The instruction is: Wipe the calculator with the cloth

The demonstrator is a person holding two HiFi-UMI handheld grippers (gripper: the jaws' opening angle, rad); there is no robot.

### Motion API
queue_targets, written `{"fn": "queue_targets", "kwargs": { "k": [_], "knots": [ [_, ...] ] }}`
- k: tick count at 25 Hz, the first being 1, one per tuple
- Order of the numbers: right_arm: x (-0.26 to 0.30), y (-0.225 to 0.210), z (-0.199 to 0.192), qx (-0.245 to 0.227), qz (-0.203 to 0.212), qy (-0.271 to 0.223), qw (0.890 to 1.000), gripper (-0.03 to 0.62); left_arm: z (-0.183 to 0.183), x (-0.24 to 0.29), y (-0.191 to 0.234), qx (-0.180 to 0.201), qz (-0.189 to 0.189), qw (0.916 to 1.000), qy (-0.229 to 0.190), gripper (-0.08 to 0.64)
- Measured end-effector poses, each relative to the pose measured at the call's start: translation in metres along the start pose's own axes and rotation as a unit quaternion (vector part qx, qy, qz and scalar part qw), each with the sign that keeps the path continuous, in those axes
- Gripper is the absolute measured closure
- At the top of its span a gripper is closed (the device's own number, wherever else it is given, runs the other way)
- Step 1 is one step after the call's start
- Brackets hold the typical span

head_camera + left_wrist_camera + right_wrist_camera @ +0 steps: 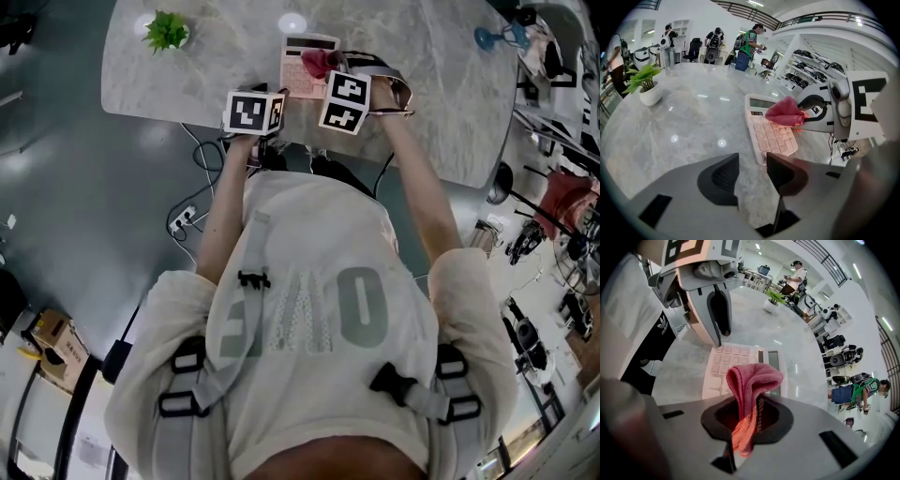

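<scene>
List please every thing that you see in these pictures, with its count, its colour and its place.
grey marble table: one, grey, under everything
pale pink rectangular calculator: one, pink, flat on the table
crumpled pink cloth: one, pink, in the right gripper, over the calculator
small potted plant: one, green in white pot, table's left end
left gripper: one, grey, open, empty, at the calculator's near edge
right gripper: one, grey, shut on the cloth

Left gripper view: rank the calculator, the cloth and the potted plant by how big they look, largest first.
1. The calculator is clearly the largest.
2 and 3. The cloth and the potted plant look about alike. The plant stands farther back, so I won't rank those two.
</scene>
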State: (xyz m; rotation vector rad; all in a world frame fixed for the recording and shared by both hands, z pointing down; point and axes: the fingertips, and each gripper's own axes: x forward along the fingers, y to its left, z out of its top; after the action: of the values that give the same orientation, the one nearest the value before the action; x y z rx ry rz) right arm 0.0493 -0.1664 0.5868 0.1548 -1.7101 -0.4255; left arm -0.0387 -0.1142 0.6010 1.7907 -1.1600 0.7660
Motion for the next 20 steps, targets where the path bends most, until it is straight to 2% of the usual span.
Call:
{"fn": "queue_targets", "kwargs": {
  "k": [6, 13, 20],
  "knots": [
    [-0.005, 0.018, 0.002, 0.006, 0.026, -0.014, 1.000, 0.536, 0.000, 0.000, 0.000, 0.002, -0.003, 1.0000, -0.001, 0.368],
    [-0.010, 0.047, 0.006, 0.002, 0.078, -0.024, 0.997, 0.537, 0.000, 0.001, 0.001, 0.001, -0.004, 1.0000, 0.000, 0.368],
    [-0.017, 0.074, 0.009, -0.006, 0.103, -0.028, 0.994, 0.537, 0.000, 0.000, 0.001, 0.000, -0.004, 1.0000, -0.004, 0.370]
  ]
}}
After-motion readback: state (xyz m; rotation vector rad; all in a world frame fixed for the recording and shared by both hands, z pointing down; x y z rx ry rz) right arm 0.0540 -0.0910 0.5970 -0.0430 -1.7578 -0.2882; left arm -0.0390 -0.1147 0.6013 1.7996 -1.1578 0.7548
